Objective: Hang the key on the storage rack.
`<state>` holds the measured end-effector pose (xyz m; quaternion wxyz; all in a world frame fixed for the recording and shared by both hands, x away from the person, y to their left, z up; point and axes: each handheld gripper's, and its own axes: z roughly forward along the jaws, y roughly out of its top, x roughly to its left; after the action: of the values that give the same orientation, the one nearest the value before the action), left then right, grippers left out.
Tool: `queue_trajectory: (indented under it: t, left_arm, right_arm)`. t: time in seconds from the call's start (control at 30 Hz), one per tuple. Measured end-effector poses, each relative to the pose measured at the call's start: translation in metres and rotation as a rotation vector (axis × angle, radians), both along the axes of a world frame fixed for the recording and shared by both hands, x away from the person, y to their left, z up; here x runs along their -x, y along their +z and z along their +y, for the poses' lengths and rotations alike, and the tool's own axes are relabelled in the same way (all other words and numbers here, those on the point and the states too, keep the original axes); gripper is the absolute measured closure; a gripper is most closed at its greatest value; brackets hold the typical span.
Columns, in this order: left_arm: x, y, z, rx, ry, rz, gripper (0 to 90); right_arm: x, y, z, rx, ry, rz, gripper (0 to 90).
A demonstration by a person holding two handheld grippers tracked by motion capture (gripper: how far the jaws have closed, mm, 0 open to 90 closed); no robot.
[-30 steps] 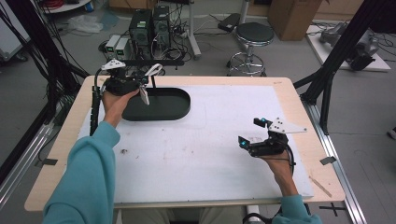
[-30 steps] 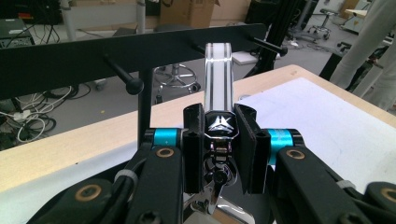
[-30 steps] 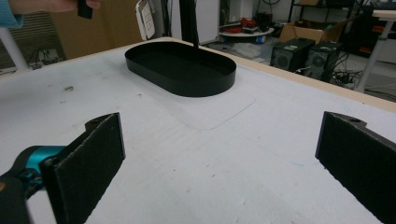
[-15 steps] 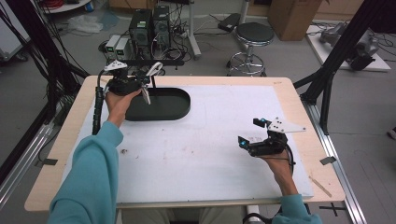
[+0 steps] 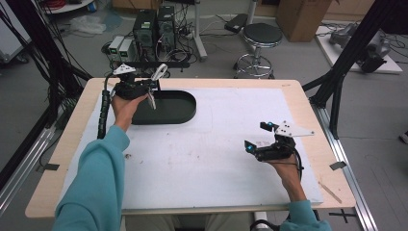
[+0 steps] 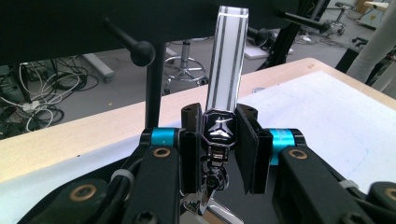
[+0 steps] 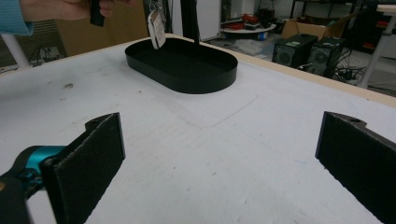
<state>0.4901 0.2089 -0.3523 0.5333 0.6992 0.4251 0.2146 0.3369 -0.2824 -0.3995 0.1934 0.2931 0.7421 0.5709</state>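
Oval tray (image 5: 168,108) on counter (image 5: 288,91), far left part, long side along far edge. Upright post (image 6: 155,88) rising from tray. Left gripper (image 5: 153,86) above tray's left end, keyring strap (image 6: 227,60) clamped between jaws, pointing up beside post (tag (image 5: 152,100) dangling below, over tray). Right gripper (image 5: 262,136) near right side of counter, well apart from tray. Sheet (image 5: 216,159) covering most of counter. Behind counter, on floor: computer boxes (image 5: 155,26) left of stool (image 5: 260,38).
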Motion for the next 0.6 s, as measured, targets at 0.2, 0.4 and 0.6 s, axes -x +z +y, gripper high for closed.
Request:
queue_trajectory:
  t: [0.2,0.4,0.6]
  left_arm:
    - [0.000,-0.001,0.001,-0.019,0.021,0.019,65.6]
    - [0.004,0.003,0.002,-0.028,0.010,-0.002,63.0]
    - [0.010,0.006,0.001,-0.059,-0.021,-0.040,46.8]
  right_arm:
    - [0.001,0.001,-0.001,-0.004,-0.003,-0.007,0.8]
    - [0.001,0.000,-0.001,-0.005,-0.004,-0.008,0.8]
    - [0.002,-0.002,-0.002,-0.014,-0.008,-0.010,0.8]
